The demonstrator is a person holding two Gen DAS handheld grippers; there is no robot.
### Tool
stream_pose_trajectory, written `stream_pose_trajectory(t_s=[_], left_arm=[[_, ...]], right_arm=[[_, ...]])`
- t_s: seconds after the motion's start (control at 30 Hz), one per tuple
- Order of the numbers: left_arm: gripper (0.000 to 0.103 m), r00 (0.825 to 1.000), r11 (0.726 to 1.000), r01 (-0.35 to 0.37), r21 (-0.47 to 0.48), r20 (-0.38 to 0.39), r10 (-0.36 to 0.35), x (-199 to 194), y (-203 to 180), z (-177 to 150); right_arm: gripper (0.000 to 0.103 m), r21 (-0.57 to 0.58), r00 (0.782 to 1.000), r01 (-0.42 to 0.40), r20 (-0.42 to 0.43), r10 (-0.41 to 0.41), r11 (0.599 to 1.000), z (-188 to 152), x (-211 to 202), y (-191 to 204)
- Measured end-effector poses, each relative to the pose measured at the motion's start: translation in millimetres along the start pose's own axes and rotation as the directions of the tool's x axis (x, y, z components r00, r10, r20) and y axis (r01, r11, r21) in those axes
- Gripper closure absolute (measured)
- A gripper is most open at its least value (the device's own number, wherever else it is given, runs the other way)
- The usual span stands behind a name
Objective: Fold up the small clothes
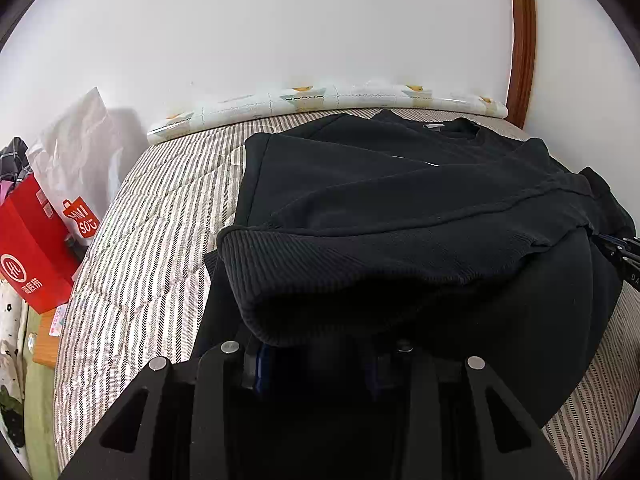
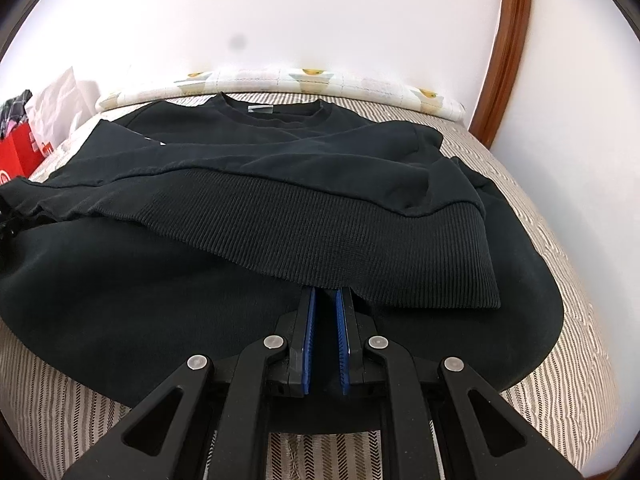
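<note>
A black sweatshirt (image 1: 400,184) lies on the striped bed, collar (image 2: 272,114) toward the wall. Its ribbed hem (image 2: 360,224) is folded up over the body and lifted. In the left wrist view my left gripper (image 1: 316,346) has its fingertips hidden under the hem's left corner (image 1: 280,272), and the cloth hangs from it, so it reads as shut on the hem. My right gripper (image 2: 329,294) has its blue pads (image 2: 310,332) close together, with the tips pinching the hem's lower edge. The right gripper's tip (image 1: 622,252) also shows at the far right, at the garment's side.
The bed has a striped cover (image 1: 152,240) and a patterned pillow (image 1: 320,98) along the white wall. A wooden bedpost (image 1: 522,40) rises at the right. Off the bed's left side stand a red box (image 1: 28,256) and a white shopping bag (image 1: 80,168).
</note>
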State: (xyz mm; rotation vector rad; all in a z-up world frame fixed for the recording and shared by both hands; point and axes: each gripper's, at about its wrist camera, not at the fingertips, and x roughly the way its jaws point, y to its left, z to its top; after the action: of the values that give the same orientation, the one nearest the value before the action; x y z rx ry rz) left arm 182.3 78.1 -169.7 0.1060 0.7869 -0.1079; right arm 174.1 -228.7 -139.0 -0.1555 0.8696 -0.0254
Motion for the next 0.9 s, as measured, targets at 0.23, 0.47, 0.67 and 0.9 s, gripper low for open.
stream_pose_trajectory(t_s=[0.23, 0.47, 0.67, 0.9], left_arm=[[0.069, 1.000, 1.000, 0.006, -0.006, 0.000, -0.006, -0.2, -1.7, -0.2], [0.069, 1.000, 1.000, 0.006, -0.006, 0.000, -0.006, -0.2, -1.6, -0.2], [0.069, 1.000, 1.000, -0.002, -0.001, 0.000, 0.002, -0.5, -3.1, -0.3], [0.068, 0.999, 0.998, 0.052, -0.030, 0.006, -0.052, -2.2, 2.9, -0.2]], right_arm=[[0.093, 0.006, 1.000, -0.020, 0.003, 0.020, 1.000, -0.1, 0.1, -2.8], [0.093, 0.003, 1.000, -0.016, 0.000, 0.016, 1.000, 0.0, -0.1, -2.5], [0.093, 0.010, 1.000, -0.021, -0.020, 0.021, 1.000, 3.9, 1.3, -3.0], [0.092, -0.004, 0.999, -0.003, -0.051, 0.002, 1.000, 9.8, 2.5, -0.2]])
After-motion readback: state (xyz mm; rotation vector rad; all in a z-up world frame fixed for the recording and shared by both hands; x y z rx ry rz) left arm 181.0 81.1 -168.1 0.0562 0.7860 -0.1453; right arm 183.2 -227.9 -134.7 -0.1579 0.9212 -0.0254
